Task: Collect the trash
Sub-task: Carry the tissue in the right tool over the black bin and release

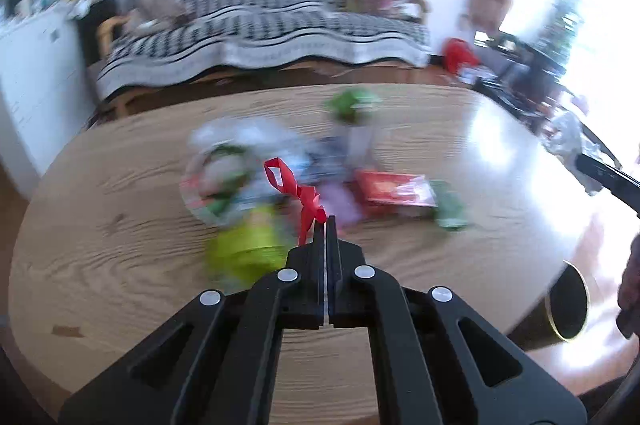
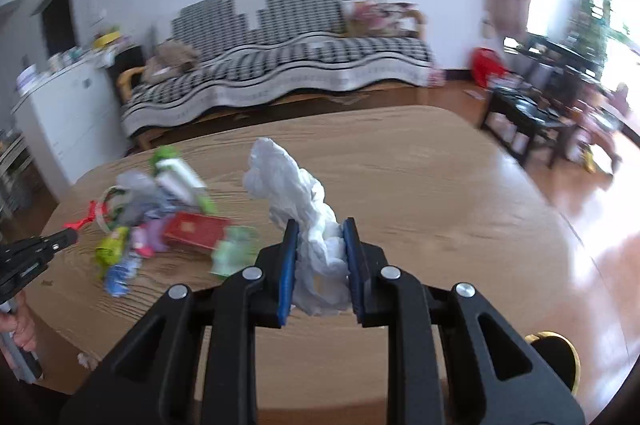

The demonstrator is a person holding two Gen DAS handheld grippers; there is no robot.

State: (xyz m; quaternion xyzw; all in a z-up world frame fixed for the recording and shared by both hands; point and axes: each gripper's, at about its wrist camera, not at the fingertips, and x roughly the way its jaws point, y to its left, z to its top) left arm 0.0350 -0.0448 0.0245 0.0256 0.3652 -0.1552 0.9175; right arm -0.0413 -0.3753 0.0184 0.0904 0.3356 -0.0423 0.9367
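Blurry bright wrappers (image 1: 304, 181) sit piled on the wooden surface (image 1: 120, 225). Left gripper (image 1: 325, 221) pinches a thin red ribbon (image 1: 294, 191). Right gripper (image 2: 320, 237) squeezes a crumpled white plastic bag (image 2: 296, 193), its bottom hidden.

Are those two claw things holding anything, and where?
Left gripper pinches the red ribbon by one tail. Right gripper clamps the crumpled white tissue around its lower part.
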